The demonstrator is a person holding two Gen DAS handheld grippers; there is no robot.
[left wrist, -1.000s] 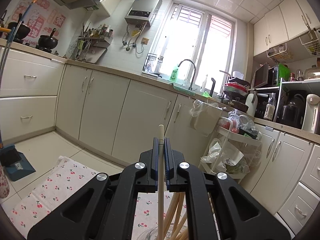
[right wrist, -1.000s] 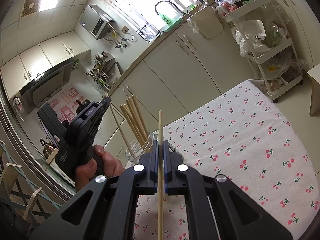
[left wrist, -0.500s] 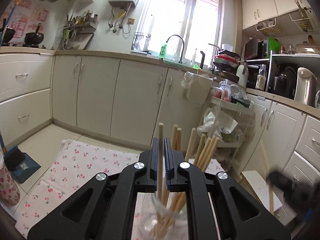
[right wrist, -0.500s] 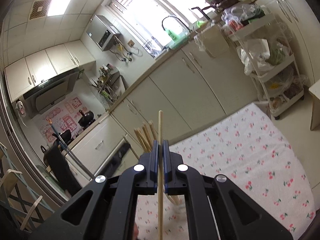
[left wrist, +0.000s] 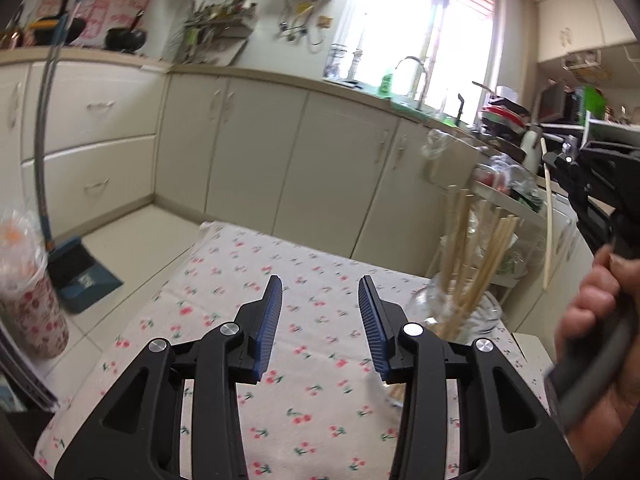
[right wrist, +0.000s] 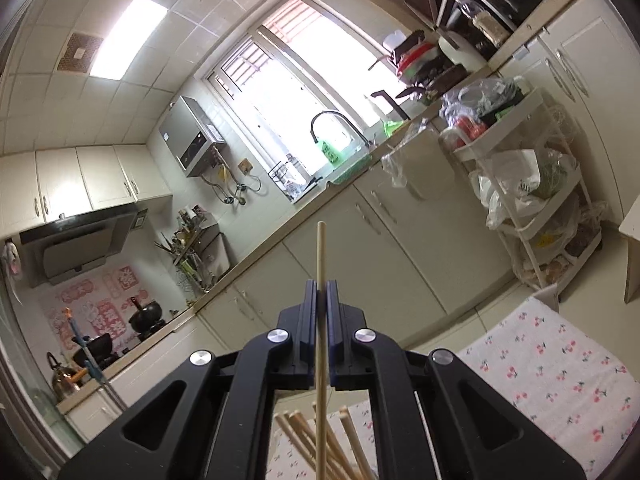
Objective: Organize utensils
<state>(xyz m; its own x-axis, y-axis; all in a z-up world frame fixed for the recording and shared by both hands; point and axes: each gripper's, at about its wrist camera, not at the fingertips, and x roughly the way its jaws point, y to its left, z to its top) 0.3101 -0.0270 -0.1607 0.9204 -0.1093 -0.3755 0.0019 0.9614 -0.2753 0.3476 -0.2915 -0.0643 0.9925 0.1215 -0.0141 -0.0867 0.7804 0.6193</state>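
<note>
Bamboo chopstick clamped upright in right gripper, poised over glass jar for dropping; left gripper jaws opening, empty.

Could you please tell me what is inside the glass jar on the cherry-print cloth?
The jar holds a bundle of wooden chopsticks standing upright and fanned out; their lower ends blur behind the glass.

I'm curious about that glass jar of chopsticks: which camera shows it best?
The left wrist view: the glass jar stands on the cherry-print cloth, its body and chopsticks visible. The right wrist view shows only chopstick tops behind the right gripper.
</note>
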